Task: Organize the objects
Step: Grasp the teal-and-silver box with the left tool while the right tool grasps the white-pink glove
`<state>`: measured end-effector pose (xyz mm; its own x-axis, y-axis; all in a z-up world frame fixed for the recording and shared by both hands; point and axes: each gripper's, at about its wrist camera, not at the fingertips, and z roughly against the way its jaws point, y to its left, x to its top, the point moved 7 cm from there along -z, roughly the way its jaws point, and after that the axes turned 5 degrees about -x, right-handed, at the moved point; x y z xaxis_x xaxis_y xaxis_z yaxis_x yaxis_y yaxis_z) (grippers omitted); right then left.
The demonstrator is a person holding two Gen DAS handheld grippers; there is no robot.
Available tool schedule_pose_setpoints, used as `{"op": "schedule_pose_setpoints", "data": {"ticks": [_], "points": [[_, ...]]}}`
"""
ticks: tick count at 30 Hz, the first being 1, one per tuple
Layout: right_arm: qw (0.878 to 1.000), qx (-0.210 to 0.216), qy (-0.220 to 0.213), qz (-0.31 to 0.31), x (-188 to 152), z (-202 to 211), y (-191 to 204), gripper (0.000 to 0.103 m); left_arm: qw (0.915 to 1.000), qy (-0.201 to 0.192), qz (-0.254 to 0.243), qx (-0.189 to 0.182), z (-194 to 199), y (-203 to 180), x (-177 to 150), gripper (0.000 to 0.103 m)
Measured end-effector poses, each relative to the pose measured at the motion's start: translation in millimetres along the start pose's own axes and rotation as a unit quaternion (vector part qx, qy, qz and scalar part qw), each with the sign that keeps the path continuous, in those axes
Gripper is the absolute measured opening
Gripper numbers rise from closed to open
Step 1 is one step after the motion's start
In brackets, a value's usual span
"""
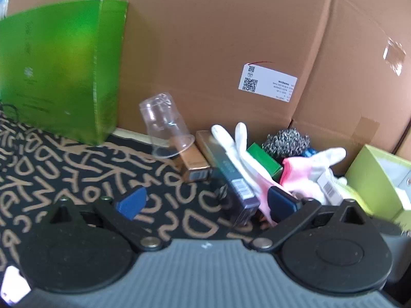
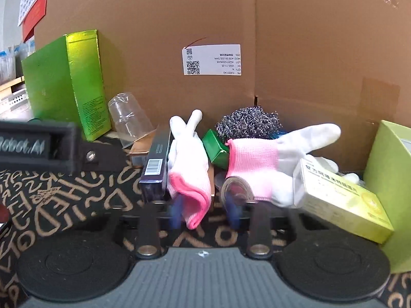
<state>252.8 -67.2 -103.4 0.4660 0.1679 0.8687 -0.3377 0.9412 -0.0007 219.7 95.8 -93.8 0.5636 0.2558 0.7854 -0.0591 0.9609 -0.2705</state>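
Observation:
A pile lies on the black patterned cloth (image 1: 64, 169) against a big cardboard box (image 1: 218, 38): a clear plastic cup (image 1: 164, 125) on its side, a copper box (image 1: 191, 161), a long dark box (image 1: 231, 179), two white-and-pink gloves (image 2: 190, 169) (image 2: 259, 164), a small green box (image 2: 215, 148), a steel scourer (image 2: 248, 123), a tape roll (image 2: 235, 188) and a yellow medicine box (image 2: 341, 202). My left gripper (image 1: 205, 202) is open and empty, its fingers either side of the dark box's near end. My right gripper (image 2: 204, 213) is open, its blurred blue fingers beside the nearer glove's pink cuff.
A tall green box (image 1: 59, 69) stands at the left against the cardboard. A lime-green open box (image 1: 380, 177) stands at the right edge. The left gripper's body (image 2: 38, 146) shows at the left of the right wrist view.

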Motion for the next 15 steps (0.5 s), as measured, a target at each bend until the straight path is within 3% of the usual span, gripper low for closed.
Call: {"op": "schedule_pose_setpoints", "data": {"ticks": [6, 10, 12, 15], "points": [[0.999, -0.004, -0.012, -0.037, -12, 31, -24, 0.007, 0.9994, 0.031, 0.003, -0.014, -35, -7, 2, 0.08], [0.998, 0.006, -0.004, -0.055, -33, 68, -46, 0.007, 0.9982, 0.055, 0.003, -0.024, -54, -14, -5, 0.055], [0.998, 0.014, 0.004, -0.062, -43, 87, -53, 0.007, 0.9966, 0.07, 0.015, -0.039, -59, -16, -10, 0.036], [0.997, 0.035, 0.014, -0.073, -57, 115, -58, 0.007, 0.9972, 0.068, -0.011, -0.031, -51, -23, -17, 0.026]]}}
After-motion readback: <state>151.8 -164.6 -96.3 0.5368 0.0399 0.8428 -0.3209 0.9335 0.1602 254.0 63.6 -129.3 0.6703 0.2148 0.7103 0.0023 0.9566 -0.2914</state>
